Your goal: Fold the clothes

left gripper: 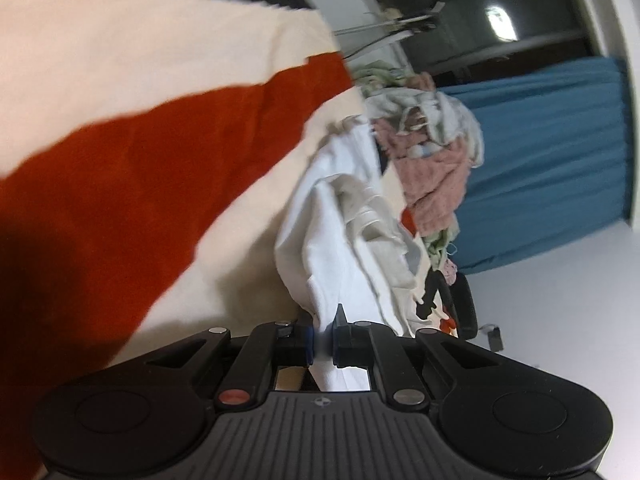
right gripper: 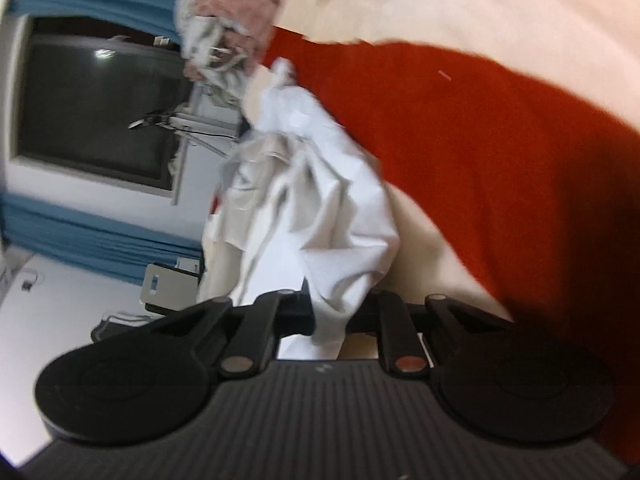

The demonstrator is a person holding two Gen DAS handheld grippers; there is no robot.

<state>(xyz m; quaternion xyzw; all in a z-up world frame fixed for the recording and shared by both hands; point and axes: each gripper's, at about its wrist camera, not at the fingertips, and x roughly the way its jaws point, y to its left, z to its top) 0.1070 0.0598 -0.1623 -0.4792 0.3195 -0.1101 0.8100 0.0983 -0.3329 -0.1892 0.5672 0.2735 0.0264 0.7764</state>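
Observation:
A crumpled white garment [left gripper: 344, 232] hangs bunched in front of a cream and red blanket [left gripper: 132, 168]. My left gripper [left gripper: 323, 346] is shut on a fold of the white garment at its lower end. In the right wrist view the same white garment [right gripper: 316, 208] hangs in folds, and my right gripper [right gripper: 334, 314] is shut on another part of it. The cloth covers the right gripper's fingertips. Both views are tilted sideways and blurred.
A pile of mixed clothes, pink [left gripper: 436, 172] and pale green, lies on the blanket behind the white garment; it also shows in the right wrist view [right gripper: 236, 4]. Blue curtains [left gripper: 552, 160], a dark window [right gripper: 96, 108] and a white wall stand behind.

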